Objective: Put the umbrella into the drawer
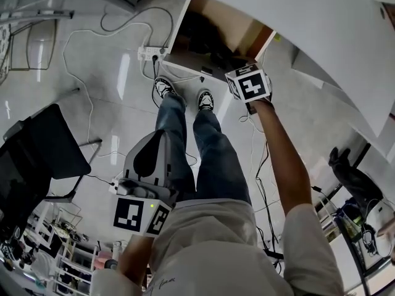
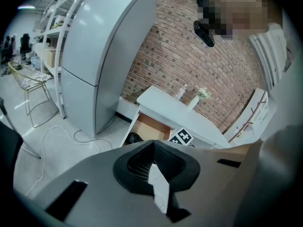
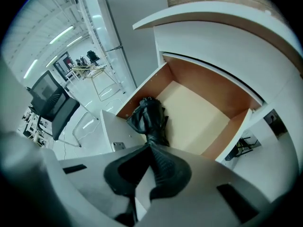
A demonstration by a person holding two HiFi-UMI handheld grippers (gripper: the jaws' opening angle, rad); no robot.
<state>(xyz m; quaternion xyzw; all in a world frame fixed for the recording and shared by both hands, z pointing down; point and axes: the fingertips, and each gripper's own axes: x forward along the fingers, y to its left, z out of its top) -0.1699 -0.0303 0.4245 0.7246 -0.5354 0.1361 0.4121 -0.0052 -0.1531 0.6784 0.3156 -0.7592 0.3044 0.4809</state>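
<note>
The black folded umbrella lies in the open wooden drawer, against its left front corner. My right gripper hangs just above the umbrella, pointing steeply down, jaws shut with nothing seen between them; the umbrella's near end is hidden behind the jaw tips. In the head view the right gripper hovers at the drawer's front right edge. My left gripper is held back near my waist, jaws shut and empty. The left gripper looks toward the drawer, where the umbrella shows as a dark lump.
A white curved tabletop overhangs the drawer. A power strip and cables lie on the floor beside the drawer. My shoes stand right before it. A black chair is at left, a grey fridge beyond.
</note>
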